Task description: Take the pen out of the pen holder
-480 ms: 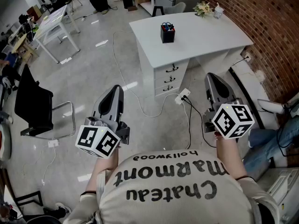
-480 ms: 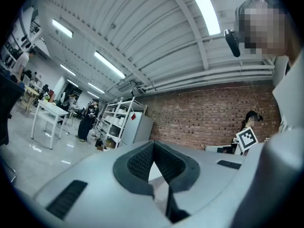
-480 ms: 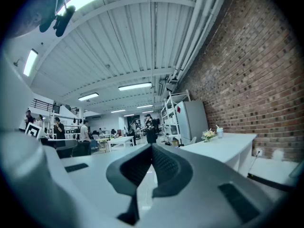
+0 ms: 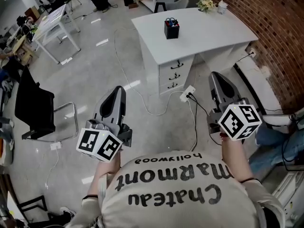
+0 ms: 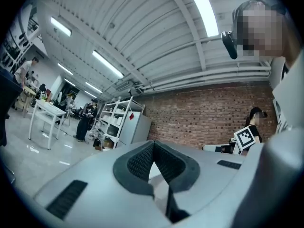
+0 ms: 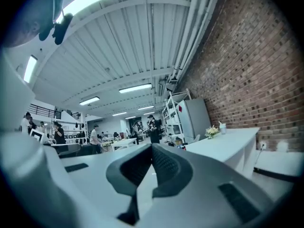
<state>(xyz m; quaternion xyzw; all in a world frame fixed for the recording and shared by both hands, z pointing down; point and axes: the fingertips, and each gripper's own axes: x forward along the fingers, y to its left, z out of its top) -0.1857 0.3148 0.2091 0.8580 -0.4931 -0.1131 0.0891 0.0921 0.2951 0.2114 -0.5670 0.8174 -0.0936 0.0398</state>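
Note:
A black pen holder (image 4: 171, 28) with blue and red pens stands on the white desk (image 4: 209, 34) far ahead in the head view. Both grippers hang in front of the person's chest, well short of the desk. The left gripper (image 4: 118, 91) is shut, its jaws meeting at the tips with nothing between them (image 5: 153, 145). The right gripper (image 4: 218, 79) is likewise shut and empty (image 6: 151, 147). In the right gripper view the desk (image 6: 228, 144) shows at the right; the pen holder is not visible there.
The desk has a drawer unit (image 4: 175, 75) with cables (image 4: 156, 109) and a power strip (image 4: 186, 94) on the floor before it. A black chair (image 4: 35, 113) stands at the left. A brick wall (image 4: 270, 27) runs along the right. Small flowers (image 4: 205, 4) sit on the desk's far edge.
The view has moved slightly toward the desk, which sits a bit higher and more central in frame. Both grippers keep the same pose and stay shut.

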